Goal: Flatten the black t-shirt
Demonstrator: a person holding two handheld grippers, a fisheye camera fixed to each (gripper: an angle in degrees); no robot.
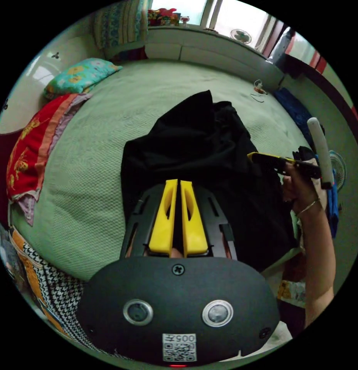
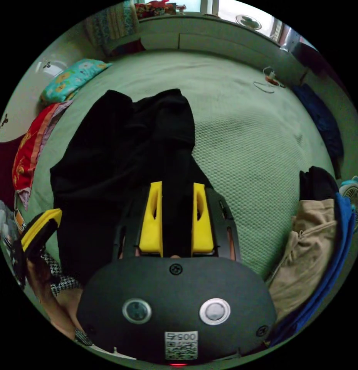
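Note:
The black t-shirt (image 1: 194, 142) lies crumpled on the green bed (image 1: 155, 96), reaching from mid-bed to the near edge. My left gripper (image 1: 177, 182) has its yellow jaws nearly together, pinching the shirt's near edge. In the right gripper view the shirt (image 2: 121, 146) spreads to the left, and a thick fold of it runs between the jaws of my right gripper (image 2: 177, 185), which press on it. A hand (image 1: 302, 189) holds the right gripper (image 1: 263, 157) at the shirt's right edge. The left gripper (image 2: 47, 219) shows at the shirt's lower left corner.
A teal pillow (image 1: 80, 75) and a red blanket (image 1: 32, 150) lie on the bed's left side. A pile of beige and blue clothes (image 2: 310, 239) sits at the near right corner beside a small fan (image 2: 352, 196). A cable (image 1: 259, 90) lies far right.

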